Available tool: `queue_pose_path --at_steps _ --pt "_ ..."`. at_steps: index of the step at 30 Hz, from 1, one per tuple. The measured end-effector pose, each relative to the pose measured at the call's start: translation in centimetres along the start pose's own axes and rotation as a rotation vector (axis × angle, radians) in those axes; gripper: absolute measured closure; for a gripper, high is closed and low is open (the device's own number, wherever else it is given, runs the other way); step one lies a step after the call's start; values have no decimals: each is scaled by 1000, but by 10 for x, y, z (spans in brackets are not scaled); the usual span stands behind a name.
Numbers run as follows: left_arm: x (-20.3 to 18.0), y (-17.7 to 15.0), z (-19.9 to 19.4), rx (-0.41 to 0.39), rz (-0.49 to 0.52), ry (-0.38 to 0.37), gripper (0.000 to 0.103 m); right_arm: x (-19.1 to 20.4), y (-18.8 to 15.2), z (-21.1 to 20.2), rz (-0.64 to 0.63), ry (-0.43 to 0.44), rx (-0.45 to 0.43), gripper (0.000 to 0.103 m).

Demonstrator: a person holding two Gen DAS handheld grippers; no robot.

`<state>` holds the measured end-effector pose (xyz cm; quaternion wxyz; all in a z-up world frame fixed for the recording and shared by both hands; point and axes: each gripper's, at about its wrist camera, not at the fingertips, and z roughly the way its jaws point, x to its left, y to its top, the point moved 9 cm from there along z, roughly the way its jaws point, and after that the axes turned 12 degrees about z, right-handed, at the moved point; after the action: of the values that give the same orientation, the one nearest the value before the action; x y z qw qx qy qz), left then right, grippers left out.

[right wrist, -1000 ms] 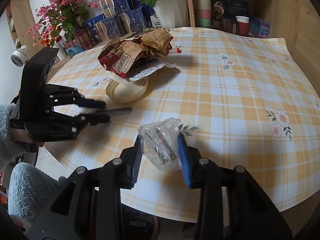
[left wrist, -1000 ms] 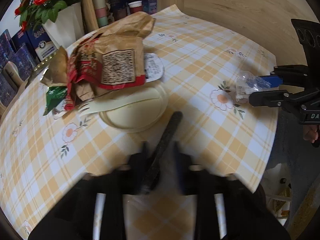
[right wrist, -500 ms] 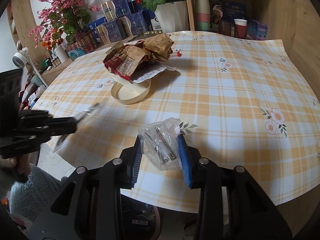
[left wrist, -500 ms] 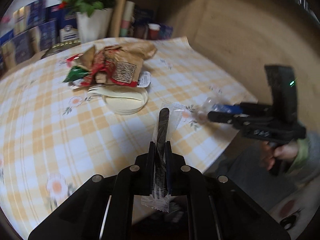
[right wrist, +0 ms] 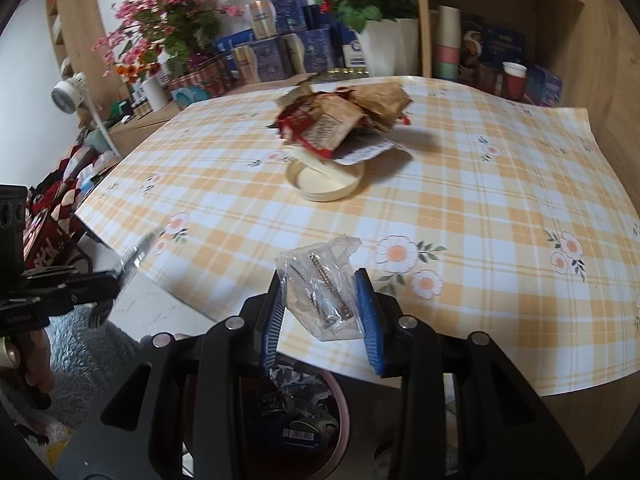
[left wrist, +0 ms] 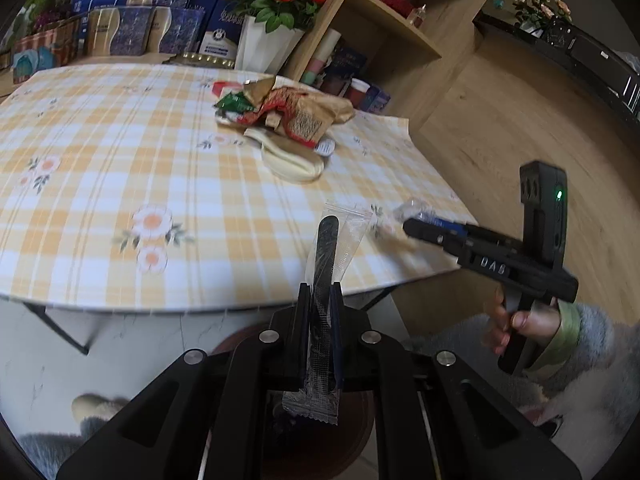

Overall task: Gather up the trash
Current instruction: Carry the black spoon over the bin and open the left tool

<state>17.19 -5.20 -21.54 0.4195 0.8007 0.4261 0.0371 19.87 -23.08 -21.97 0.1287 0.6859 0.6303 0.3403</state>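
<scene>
Carrying: left gripper (left wrist: 319, 300) clamps clear-wrapped black stick (left wrist: 326, 264); right gripper (right wrist: 320, 312) pinches clear screw packet (right wrist: 320, 280); release squarely over round bin (right wrist: 296, 412).

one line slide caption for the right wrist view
Right tongs hold a clear bag of screws above the trash bin.

Table w/ yellow plaid floral cloth (right wrist: 480, 200) fills mid-frame. Behind it at 12 o'clock: red roses in white pot (right wrist: 384, 44), w/ blue gift boxes (right wrist: 280, 40) beside it at 11. Pink blossom spray (right wrist: 160, 12) further out at 10–11; small white fan (right wrist: 66, 94) at 9–10. Wooden shelf unit (right wrist: 520, 8) at 1, holding stacked paper cups (right wrist: 446, 52) and a red cup (right wrist: 513, 78).
</scene>
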Motion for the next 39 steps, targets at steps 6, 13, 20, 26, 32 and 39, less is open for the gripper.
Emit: queue_pose_path --at_steps 6,13,20,26,32,39 --pt "-16 -30 7 101 97 21 93 16 -11 -6 -23 20 4 66" --pt "-23 -66 30 235 130 23 93 21 -14 -17 -44 20 -7 66" --pt "-18 -97 50 354 128 44 93 11 -21 -26 -28 7 -10 66" --pt "-19 -101 55 382 151 52 88 3 -30 -29 -14 -3 0 66" --pt "-19 -97 55 361 151 75 65 3 -36 -31 -11 -3 8 66" --pt "-3 -67 25 184 74 163 31 8 -48 -25 -21 8 38 66"
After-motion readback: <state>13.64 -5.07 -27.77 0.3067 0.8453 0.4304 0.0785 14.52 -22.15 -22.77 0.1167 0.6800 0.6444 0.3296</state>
